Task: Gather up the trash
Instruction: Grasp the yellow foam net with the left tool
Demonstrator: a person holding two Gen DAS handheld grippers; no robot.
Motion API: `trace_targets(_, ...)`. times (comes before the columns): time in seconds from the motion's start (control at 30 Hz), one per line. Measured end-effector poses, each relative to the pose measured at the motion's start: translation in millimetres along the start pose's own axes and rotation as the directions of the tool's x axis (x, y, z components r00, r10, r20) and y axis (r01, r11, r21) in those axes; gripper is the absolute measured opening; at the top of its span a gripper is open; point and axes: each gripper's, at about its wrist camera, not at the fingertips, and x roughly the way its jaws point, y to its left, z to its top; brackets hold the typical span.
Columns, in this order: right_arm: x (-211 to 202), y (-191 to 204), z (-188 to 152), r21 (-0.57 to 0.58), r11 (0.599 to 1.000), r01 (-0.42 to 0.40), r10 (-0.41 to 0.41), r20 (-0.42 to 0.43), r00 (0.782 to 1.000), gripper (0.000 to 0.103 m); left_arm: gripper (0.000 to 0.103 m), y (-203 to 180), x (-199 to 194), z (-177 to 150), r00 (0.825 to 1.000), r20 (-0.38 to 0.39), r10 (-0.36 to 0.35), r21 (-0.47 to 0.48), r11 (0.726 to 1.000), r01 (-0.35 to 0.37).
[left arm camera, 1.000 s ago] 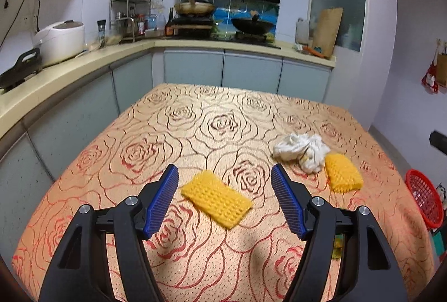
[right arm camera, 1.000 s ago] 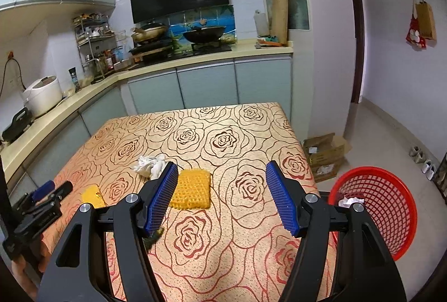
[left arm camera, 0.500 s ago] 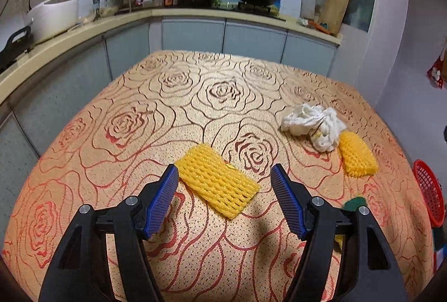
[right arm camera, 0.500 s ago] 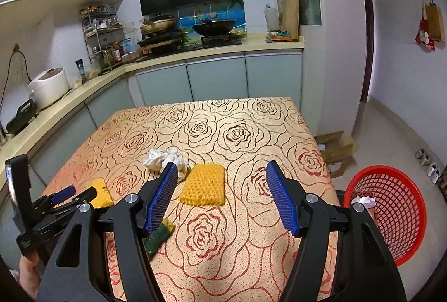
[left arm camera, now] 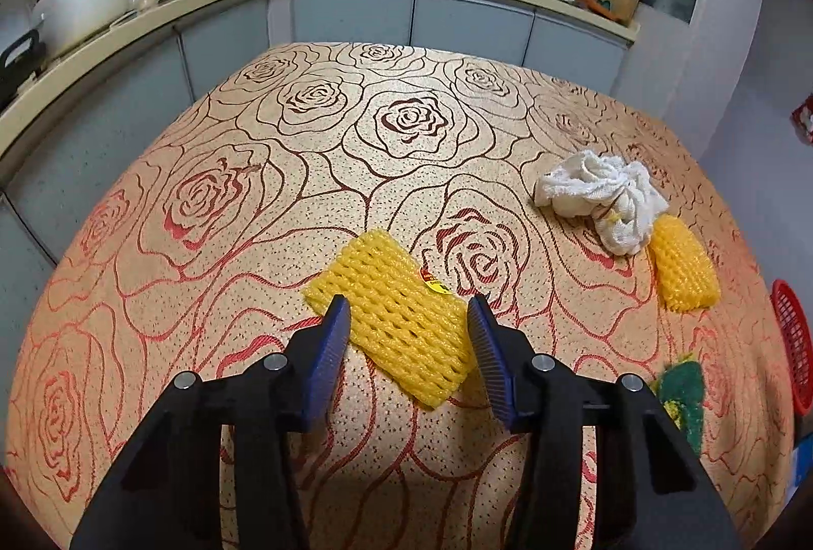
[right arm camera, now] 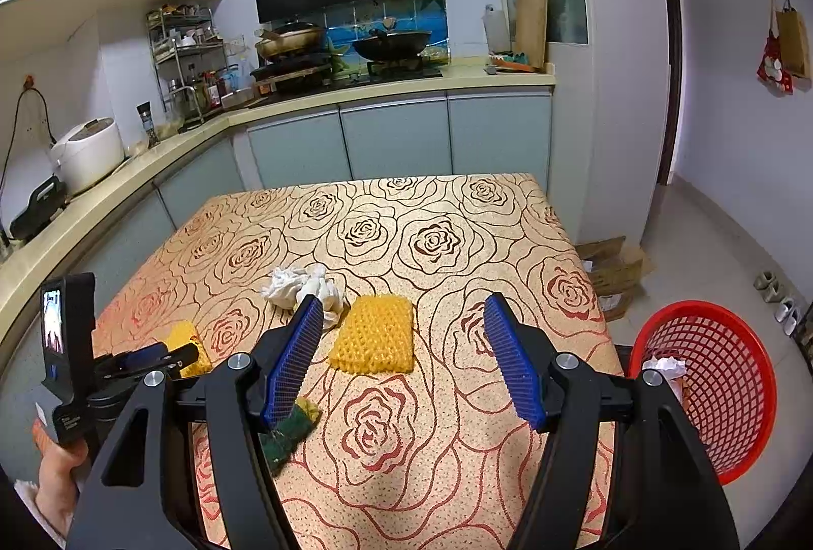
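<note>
Yellow foam net (left arm camera: 401,321), small sticker (left arm camera: 433,283), writing unreadable

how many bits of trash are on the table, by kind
yellow foam nets: 2
white crumpled cloth: 1
green and yellow sponge: 1
total: 4

Right claw (right arm camera: 404,357) held open above worktop (right arm camera: 508,245); yellow foam net (right arm camera: 373,336) seen between jaws; possibly crumpled paper in red basket (right arm camera: 721,397).
</note>
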Motion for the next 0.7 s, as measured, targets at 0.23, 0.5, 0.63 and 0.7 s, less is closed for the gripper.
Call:
trace_targets(0.23,4,7,-4,-0.009,1.0,-0.012,0.011,-0.016,1.0,0.064,0.031,0,1,2,1.0,0.001,0.023,0.012,1.0,-0.023)
trace_targets(0.5,12,22,-17,-0.026,0.999,-0.046,0.044,-0.06,0.997,0.064,0.014,8,1,5,1.0,0.007,0.015,0.002,1.0,-0.015)
trace_targets(0.63,14,33,-24,-0.044,0.997,-0.068,0.064,-0.083,0.995,0.064,0.012,10,-2,6,0.999,0.028,0.015,-0.002,1.0,-0.015)
trace_targets(0.7,16,40,-29,-0.052,0.995,-0.085,0.079,-0.1,0.992,0.064,0.011,12,-7,7,0.999,0.046,0.014,-0.007,1.0,-0.014)
